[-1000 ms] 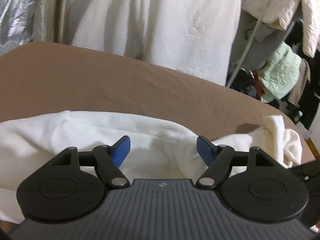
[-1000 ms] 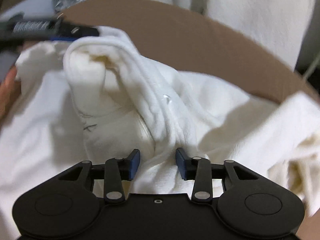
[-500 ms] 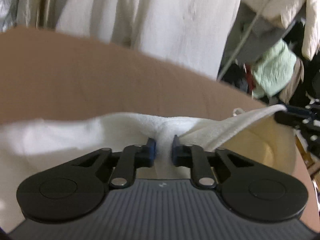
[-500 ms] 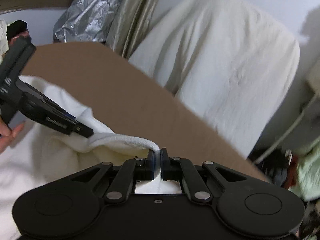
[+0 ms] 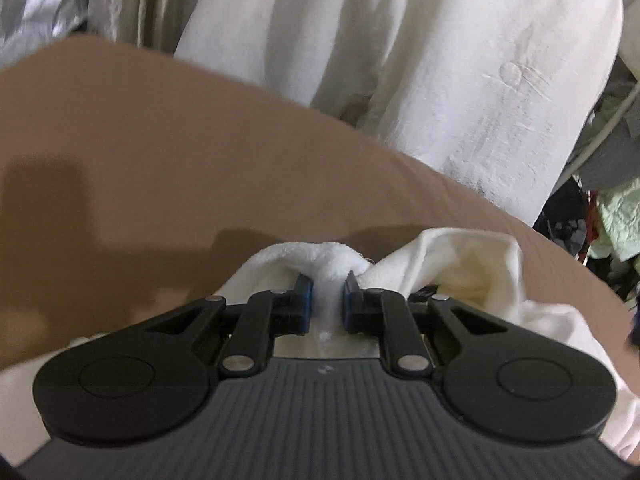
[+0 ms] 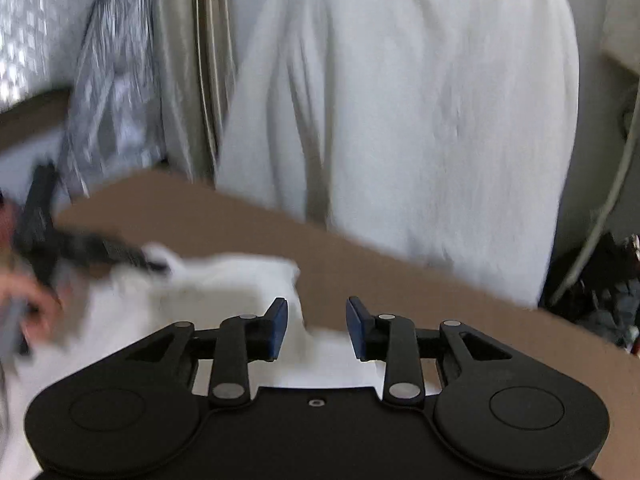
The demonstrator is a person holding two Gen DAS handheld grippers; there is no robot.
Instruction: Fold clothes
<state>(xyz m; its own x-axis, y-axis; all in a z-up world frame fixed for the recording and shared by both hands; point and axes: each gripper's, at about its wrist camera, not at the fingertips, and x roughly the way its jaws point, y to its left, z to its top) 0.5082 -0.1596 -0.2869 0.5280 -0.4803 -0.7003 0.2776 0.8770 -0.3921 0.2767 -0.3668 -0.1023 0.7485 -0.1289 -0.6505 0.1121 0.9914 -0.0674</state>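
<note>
A white fleece garment (image 5: 452, 264) lies bunched on the brown table (image 5: 160, 152). My left gripper (image 5: 327, 300) is shut on a thick fold of the garment, which bulges up between the blue pads. In the right wrist view the garment (image 6: 208, 300) is blurred and lies to the left and below. My right gripper (image 6: 316, 326) is open with its pads apart; a bit of white cloth shows under the gap, not pinched. The left gripper (image 6: 92, 248) appears blurred at the left edge of the right wrist view, holding the cloth.
A large white sheet (image 5: 420, 60) hangs behind the table. Beige and silver curtains (image 6: 160, 80) hang at the back left. A pile of clothes (image 5: 616, 216) is at the far right. The brown table (image 6: 400, 280) stretches ahead.
My right gripper was shut on the garment's edge half a second ago and has now opened and let it go. My left gripper closed on the cloth a second ago and still holds it.
</note>
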